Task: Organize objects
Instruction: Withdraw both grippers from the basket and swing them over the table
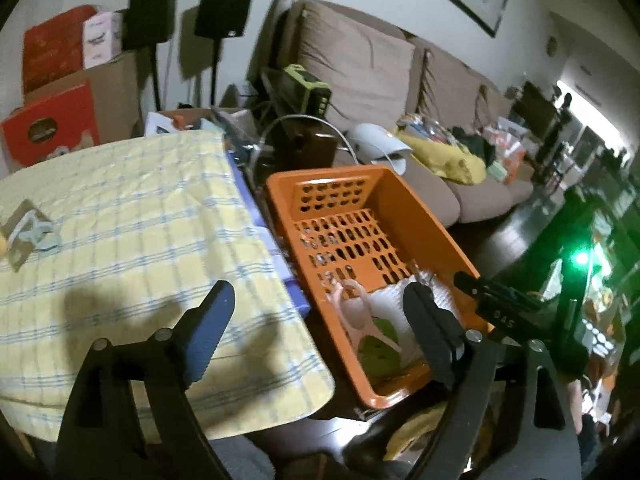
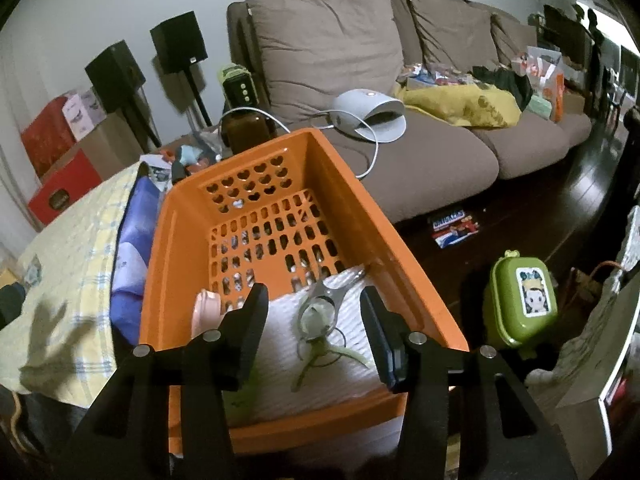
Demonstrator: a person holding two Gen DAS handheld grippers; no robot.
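Note:
An orange slotted basket (image 2: 360, 216) stands next to a table covered by a yellow checked cloth (image 1: 132, 216). In its near end lie a white ridged pad (image 2: 288, 356), small scissors with green handles (image 2: 320, 316) and a pink plastic piece (image 2: 206, 310). My right gripper (image 2: 314, 304) hangs open just above the scissors, its pads clear of them. My left gripper (image 1: 320, 300) is open and empty, straddling the cloth's edge and the basket rim (image 1: 332, 172). A carded white-and-blue item (image 1: 28, 232) lies on the cloth's far left.
A brown sofa (image 2: 420, 152) behind the basket holds a white device (image 2: 368, 116) with a cable, yellow fabric and clutter. A brown bottle (image 2: 246, 128), two black speakers and red boxes stand at the back left. A green lunch box (image 2: 520, 304) sits on the dark floor.

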